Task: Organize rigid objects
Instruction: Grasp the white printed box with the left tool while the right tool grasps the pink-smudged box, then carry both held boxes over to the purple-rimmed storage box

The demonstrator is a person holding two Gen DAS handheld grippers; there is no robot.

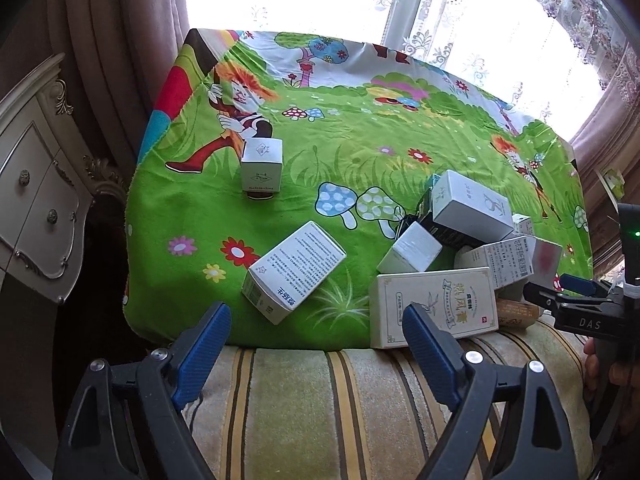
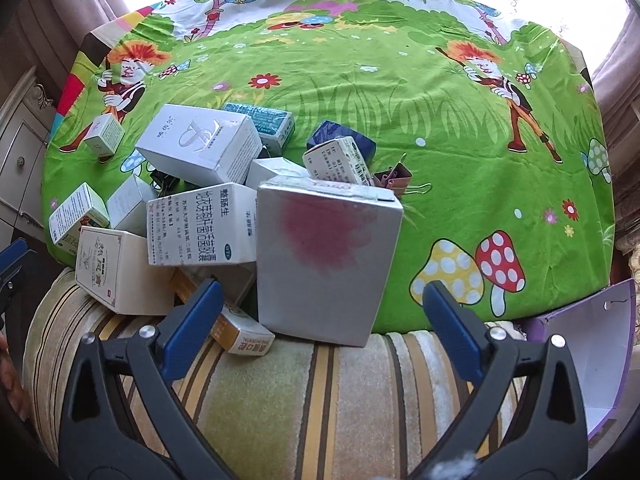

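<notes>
Listing first what you cannot read. In the right wrist view, the orange-and-white box (image 2: 240,330) at lower centre is half buried under the pile, and its far end is hidden. A dark blue box (image 2: 340,134) shows only a corner behind a small printed box (image 2: 340,162). The black items under the large white box (image 2: 202,146) are too shadowed to identify. At the lower right edge, a purple-edged white container (image 2: 592,344) is cut off by the frame. In the left wrist view, the window glare in the upper half washes out everything beyond the lace curtain (image 1: 460,20).

Boxes, located: the pile (image 2: 224,208) sits centre left in the right wrist view, on the near edge of the desk. The grey box with a pink smudge (image 2: 328,256) stands upright at its right side. Two boxes lie apart from the pile in the left wrist view: a small white cube (image 1: 262,166) at centre left, and a text-printed box (image 1: 294,270) lying flat below it.

Fingers: your left gripper (image 1: 316,320) stands wide open with nothing held. Your right gripper (image 2: 322,300) is also spread wide, the grey box just ahead of it, untouched.

Surface and room: a green cartoon cloth (image 1: 360,140) covers the desk, a striped cushion (image 2: 320,392) lies at the bottom, a white carved cabinet (image 1: 36,184) stands at left, and brown drapes (image 1: 108,40) hang behind it.
</notes>
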